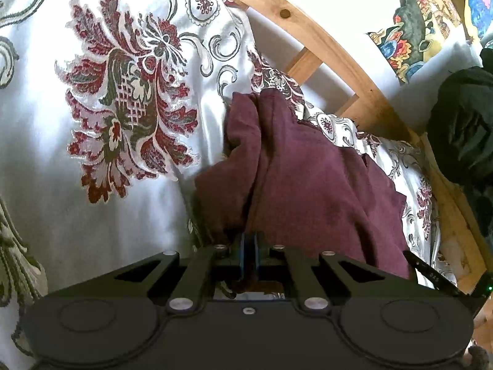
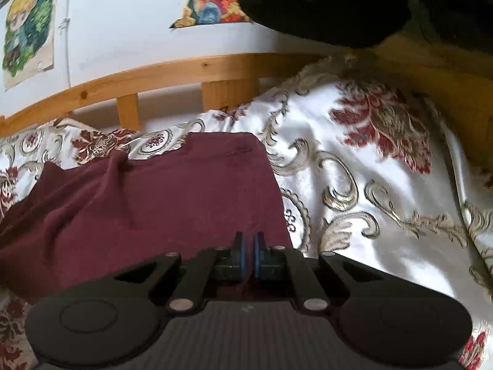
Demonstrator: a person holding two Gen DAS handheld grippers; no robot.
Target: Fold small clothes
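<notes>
**Two hand-held grippers pinch a maroon garment on a patterned bed**

The left hand-held gripper [image 1: 249, 246] has its blue pads nearly together, with the edge of a maroon garment [image 1: 308, 185] caught between them. The cloth rises bunched and creased straight ahead of it. The right hand-held gripper [image 2: 249, 246] is likewise almost closed — cloth appears to run between its pads, and the garment [image 2: 154, 197] spreads flatter ahead and to its left, one squared corner lying just beyond. Everything rests on a bed covered by a white bedspread [image 1: 46, 185] with red floral motifs; a wooden bed frame [image 2: 154, 77] runs behind it.

The step looks like carrying an edge over for a fold. To do it well, both grips should stay firm and level, keeping the cloth taut between them — then lay edge onto edge before letting go, so the bunched left side smooths out.
</notes>
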